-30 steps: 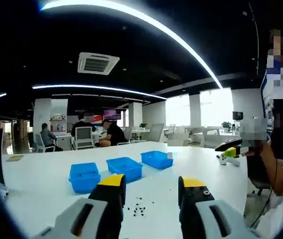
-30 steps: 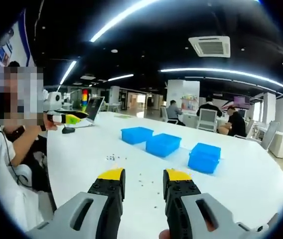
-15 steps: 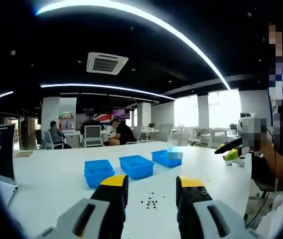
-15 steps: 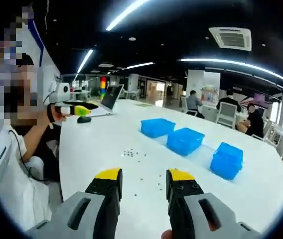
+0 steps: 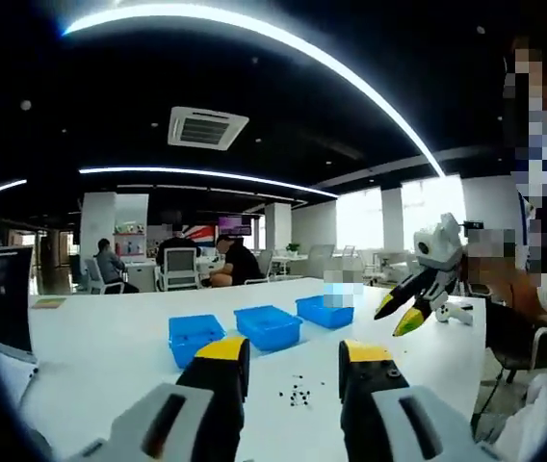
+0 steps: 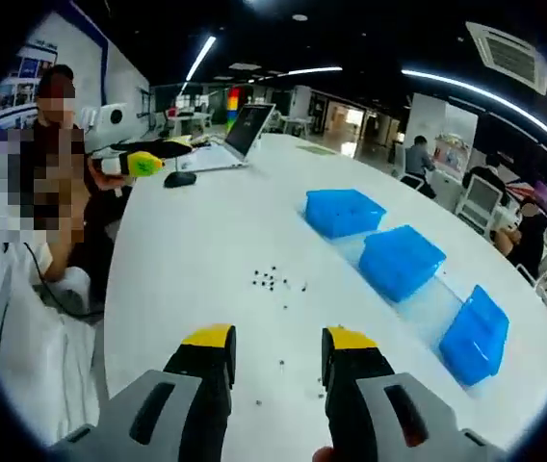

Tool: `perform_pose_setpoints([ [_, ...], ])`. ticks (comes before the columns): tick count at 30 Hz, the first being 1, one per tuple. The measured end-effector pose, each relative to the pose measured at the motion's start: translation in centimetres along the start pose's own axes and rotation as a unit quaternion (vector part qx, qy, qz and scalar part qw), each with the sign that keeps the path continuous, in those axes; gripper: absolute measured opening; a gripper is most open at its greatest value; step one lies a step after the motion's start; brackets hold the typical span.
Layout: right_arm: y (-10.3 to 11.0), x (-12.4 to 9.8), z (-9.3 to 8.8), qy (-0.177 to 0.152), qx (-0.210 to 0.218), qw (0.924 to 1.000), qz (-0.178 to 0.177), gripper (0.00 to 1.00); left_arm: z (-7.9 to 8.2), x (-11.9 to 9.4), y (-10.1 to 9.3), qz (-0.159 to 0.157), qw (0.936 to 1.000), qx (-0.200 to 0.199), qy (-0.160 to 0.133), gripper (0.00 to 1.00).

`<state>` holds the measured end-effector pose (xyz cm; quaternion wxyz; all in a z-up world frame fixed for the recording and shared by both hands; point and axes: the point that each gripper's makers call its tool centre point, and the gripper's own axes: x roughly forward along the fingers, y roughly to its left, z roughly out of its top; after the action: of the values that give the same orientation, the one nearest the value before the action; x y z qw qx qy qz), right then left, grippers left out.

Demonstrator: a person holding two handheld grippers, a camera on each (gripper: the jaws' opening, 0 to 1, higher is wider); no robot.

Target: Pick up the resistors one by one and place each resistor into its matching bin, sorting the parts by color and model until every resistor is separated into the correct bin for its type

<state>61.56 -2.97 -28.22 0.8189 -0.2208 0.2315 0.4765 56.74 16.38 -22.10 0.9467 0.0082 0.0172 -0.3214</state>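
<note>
Both pairs of yellow-tipped grey fingers stand spread apart and empty: the right gripper (image 6: 267, 337) hovers above the white counter (image 6: 187, 250) with only a few stray specks below its tips, and the left gripper (image 5: 293, 350) is likewise raised, touching nothing. Beyond the right fingers, the main cluster of tiny dark resistors (image 6: 275, 280) lies loose on the bare counter; in the left gripper view the same scatter (image 5: 299, 394) sits between the finger tips. Farther off, three shallow blue plastic bins (image 6: 401, 261) stand in a row, close beside one another. Risk: the parts are very small and bunched, so a closing pinch may catch two at once, flick neighbours away, or miss entirely; colour and model are not readable here, so misbinning is likely. A laptop (image 6: 235, 142) stands at the far end.
</note>
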Motion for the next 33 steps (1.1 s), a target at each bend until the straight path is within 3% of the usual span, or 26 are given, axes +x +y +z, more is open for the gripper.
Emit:
perform_pose_setpoints([
  [10,-2.4,6.4,2.1,0.047,-0.015,0.9985,0.023,0.36,0.7,0.0,0.5,0.006,0.9999,0.002,-0.009,0.37],
  [16,-3.7,10.0,1.1,0.096,0.009,0.9951,0.025,0.32,0.8,0.0,0.9,0.008,0.9999,0.001,-0.010,0.36],
  [21,-4.3,12.4,-0.9,0.145,0.044,0.9883,0.020,0.31,0.8,0.1,1.2,0.010,0.9999,0.000,-0.010,0.35],
  [33,-4.4,15.1,-2.4,0.181,0.062,0.9814,0.011,0.26,0.5,0.4,0.5,-0.002,1.0000,0.003,-0.006,0.35],
])
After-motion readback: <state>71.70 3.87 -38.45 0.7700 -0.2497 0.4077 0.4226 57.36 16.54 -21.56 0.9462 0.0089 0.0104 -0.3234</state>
